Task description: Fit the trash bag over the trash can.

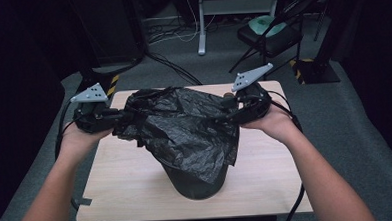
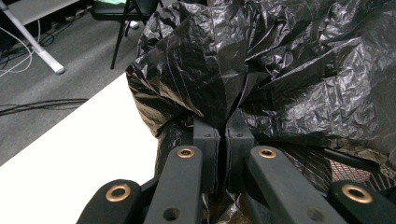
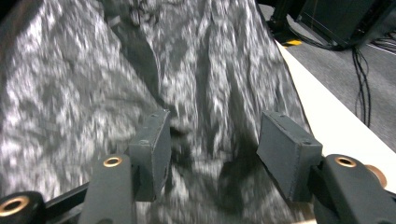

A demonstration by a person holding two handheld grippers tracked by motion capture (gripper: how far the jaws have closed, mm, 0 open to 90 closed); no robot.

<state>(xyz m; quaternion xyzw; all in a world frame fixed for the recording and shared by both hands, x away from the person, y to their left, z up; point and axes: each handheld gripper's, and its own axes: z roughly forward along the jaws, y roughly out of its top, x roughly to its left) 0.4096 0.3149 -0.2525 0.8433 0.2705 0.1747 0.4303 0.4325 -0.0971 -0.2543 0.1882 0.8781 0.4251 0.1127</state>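
A crinkled black plastic bag point(image 1: 182, 123) is draped over a dark round bin point(image 1: 199, 183) standing on the wooden table point(image 1: 127, 178). My left gripper point(image 1: 115, 116) holds the bag's left edge, its jaws pressed together on a fold of bag point(image 2: 224, 93). The left gripper point(image 2: 223, 135) shows no gap between its pads. My right gripper point(image 1: 227, 114) is at the bag's right side. In the right gripper view the right gripper point(image 3: 212, 140) stands open, its pads point(image 3: 154, 144) wide apart, with blurred bag film point(image 3: 140, 70) just beyond them.
A folding chair point(image 1: 271, 34) with a green object on its seat stands behind the table, beside a white desk leg point(image 1: 201, 25) and loose cables point(image 1: 172, 66) on the grey carpet. Yellow-black striped bases point(image 1: 307, 68) sit at the table's far corners.
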